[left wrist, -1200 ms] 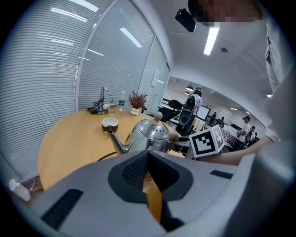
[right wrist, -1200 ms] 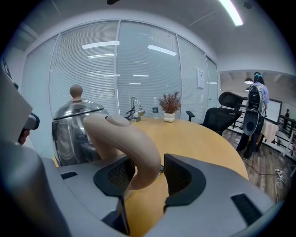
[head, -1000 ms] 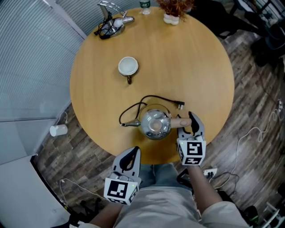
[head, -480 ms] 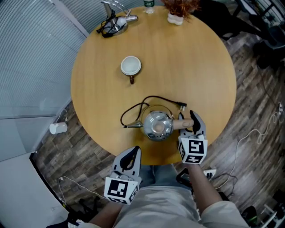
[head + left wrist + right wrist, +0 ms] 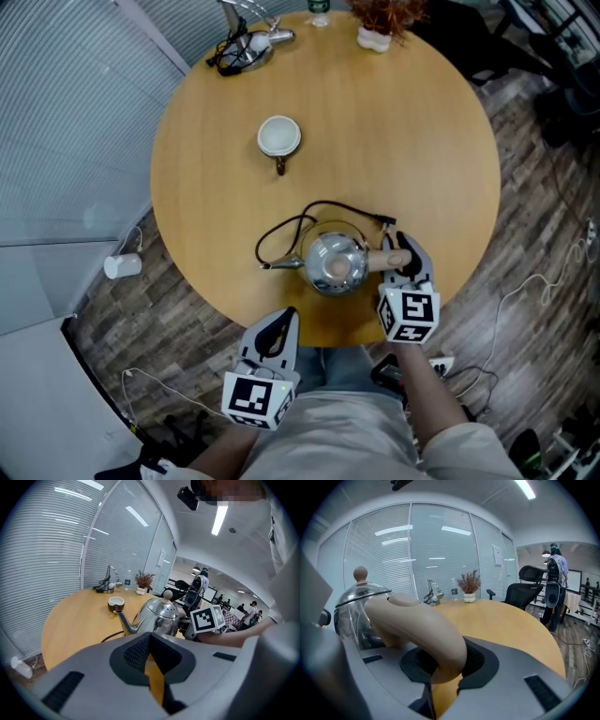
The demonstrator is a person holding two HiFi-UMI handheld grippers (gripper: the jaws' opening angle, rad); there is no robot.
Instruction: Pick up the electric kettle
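The steel electric kettle (image 5: pixel 333 263) stands on the round wooden table (image 5: pixel 412 131) near its front edge, spout to the left. Its beige handle (image 5: pixel 385 260) points right. My right gripper (image 5: pixel 401 251) is around that handle, and its jaws are closing. In the right gripper view the handle (image 5: pixel 423 630) fills the gap between the dark pads (image 5: pixel 480 660), which touch it. My left gripper (image 5: pixel 280 321) hangs off the table's front edge, short of the kettle (image 5: pixel 161 616), fingertips together and nothing in them.
A black cord (image 5: pixel 286 227) loops behind the kettle. Farther back are a white cup (image 5: pixel 279 137), a small potted plant (image 5: pixel 378 21) and a metal stand with cables (image 5: pixel 246 39). The person's legs are below the table edge. Cables lie on the floor at right.
The right gripper's jaws have narrowed onto the kettle's handle. The left gripper and the kettle have stayed where they were.
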